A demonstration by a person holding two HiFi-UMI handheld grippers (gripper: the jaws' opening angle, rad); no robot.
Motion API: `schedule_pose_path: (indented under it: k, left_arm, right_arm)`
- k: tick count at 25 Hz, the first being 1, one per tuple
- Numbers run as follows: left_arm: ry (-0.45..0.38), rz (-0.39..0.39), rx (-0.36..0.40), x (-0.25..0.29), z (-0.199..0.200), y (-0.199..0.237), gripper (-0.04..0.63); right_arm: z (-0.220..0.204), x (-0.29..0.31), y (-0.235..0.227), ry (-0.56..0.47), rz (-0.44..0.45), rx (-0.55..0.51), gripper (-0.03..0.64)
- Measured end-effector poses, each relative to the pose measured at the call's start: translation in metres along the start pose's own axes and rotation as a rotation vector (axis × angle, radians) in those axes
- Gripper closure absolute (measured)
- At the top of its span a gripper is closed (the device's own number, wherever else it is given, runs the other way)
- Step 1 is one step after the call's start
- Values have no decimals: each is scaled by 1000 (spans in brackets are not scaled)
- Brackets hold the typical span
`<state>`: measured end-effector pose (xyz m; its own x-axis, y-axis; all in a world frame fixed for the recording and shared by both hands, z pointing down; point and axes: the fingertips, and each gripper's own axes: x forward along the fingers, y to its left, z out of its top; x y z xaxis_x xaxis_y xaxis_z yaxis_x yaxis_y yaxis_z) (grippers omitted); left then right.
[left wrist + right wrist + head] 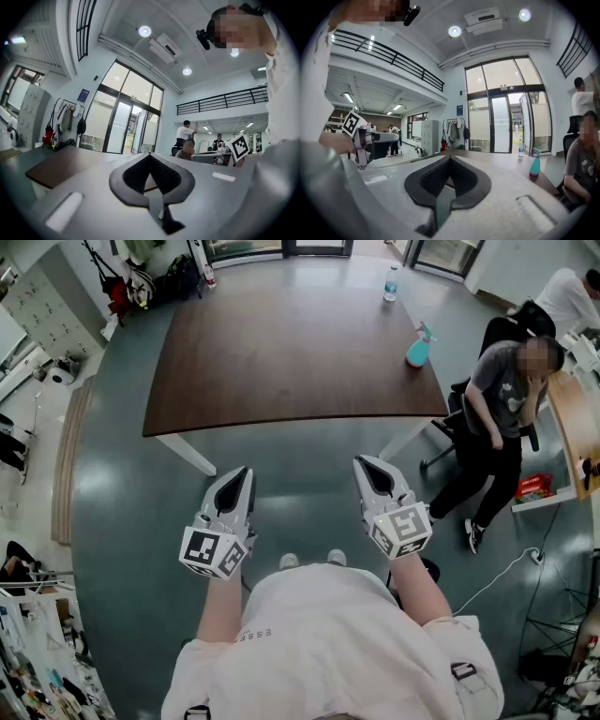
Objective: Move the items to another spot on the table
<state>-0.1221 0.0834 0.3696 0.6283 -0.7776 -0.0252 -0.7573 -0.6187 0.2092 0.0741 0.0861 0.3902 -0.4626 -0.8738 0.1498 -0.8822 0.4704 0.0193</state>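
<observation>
A dark brown table [281,362] stands ahead of me. On its far right part stand a teal spray bottle [418,346] and a clear water bottle [391,283]; the right gripper view shows the spray bottle [534,165] too. My left gripper [246,474] and right gripper [366,465] hang side by side over the floor, short of the table's near edge and well away from both bottles. In each gripper view the jaws meet at their tips with nothing between them: left gripper [150,155], right gripper [450,158].
A person sits on an office chair [502,399] just off the table's right corner. A wooden desk [572,427] and a red box [534,486] lie further right. Lockers [47,306] and hanging bags [141,282] line the far left. A white cable [506,568] runs over the floor.
</observation>
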Motion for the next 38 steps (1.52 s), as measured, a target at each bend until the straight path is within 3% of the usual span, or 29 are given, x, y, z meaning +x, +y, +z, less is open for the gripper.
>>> schedule_pose_path:
  k: [17, 25, 31, 38]
  left_arm:
    - [31, 3, 12, 4, -11, 7, 578]
    - [45, -26, 7, -7, -12, 27, 578]
    - [107, -128, 4, -8, -17, 43, 578]
    - [120, -193, 15, 33, -26, 27, 578]
  right_arm:
    - [-14, 4, -2, 34, -18, 61, 626]
    - [-15, 14, 25, 23, 3, 70, 626]
    - [-29, 21, 34, 70, -89, 89, 626]
    - [-38, -1, -7, 75, -179, 118, 626]
